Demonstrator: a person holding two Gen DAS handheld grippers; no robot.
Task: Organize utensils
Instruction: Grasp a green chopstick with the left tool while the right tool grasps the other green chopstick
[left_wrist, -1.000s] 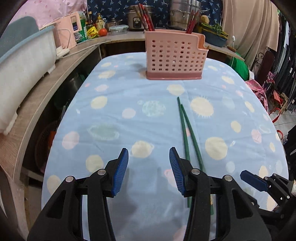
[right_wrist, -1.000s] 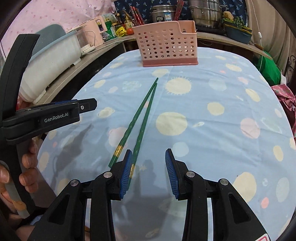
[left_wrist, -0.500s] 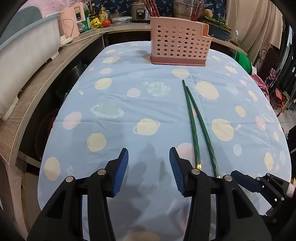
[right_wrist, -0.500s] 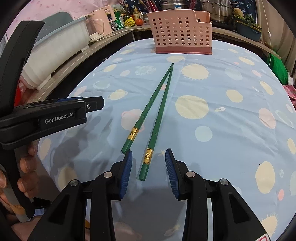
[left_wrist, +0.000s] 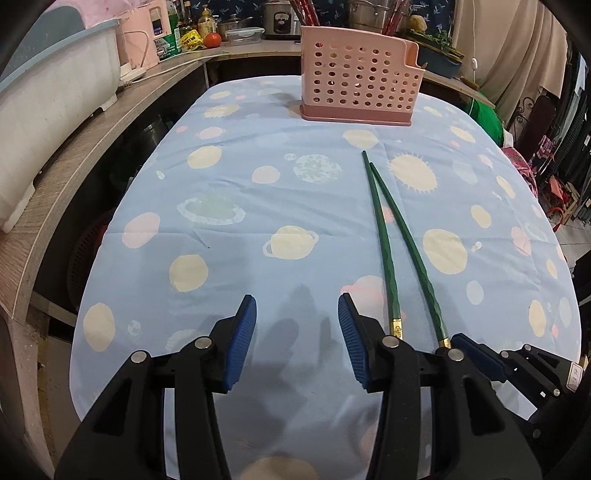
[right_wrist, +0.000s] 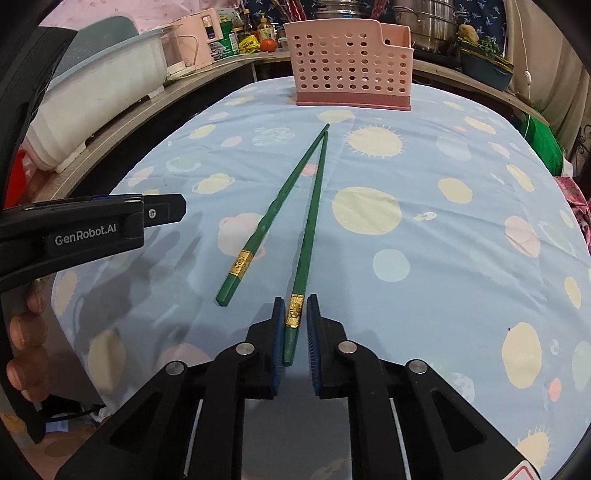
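One green chopstick (right_wrist: 308, 236) between the closing right hand-held gripper (right_wrist: 295, 325) pads.

surface cloth (left_wrist: 236, 229): pale blue, printed with cream, pink and pale green planets and suns
chopsticks (right_wrist: 310, 221): dark green, each with a gold patterned band near the thick end (band on the nearer one sits between the pads)
utensil holder (left_wrist: 356, 83): salmon pink, rows of round holes, darker pink base
right hand-held gripper (right_wrist: 295, 325): black body, blue ribbed pads
left hand-held gripper (left_wrist: 297, 332): black body, blue ribbed pads; white lettering on its side in the right wrist view
tub (left_wrist: 48, 107): white with grey-blue rim
side counter (left_wrist: 62, 195): grey-brown wood grain
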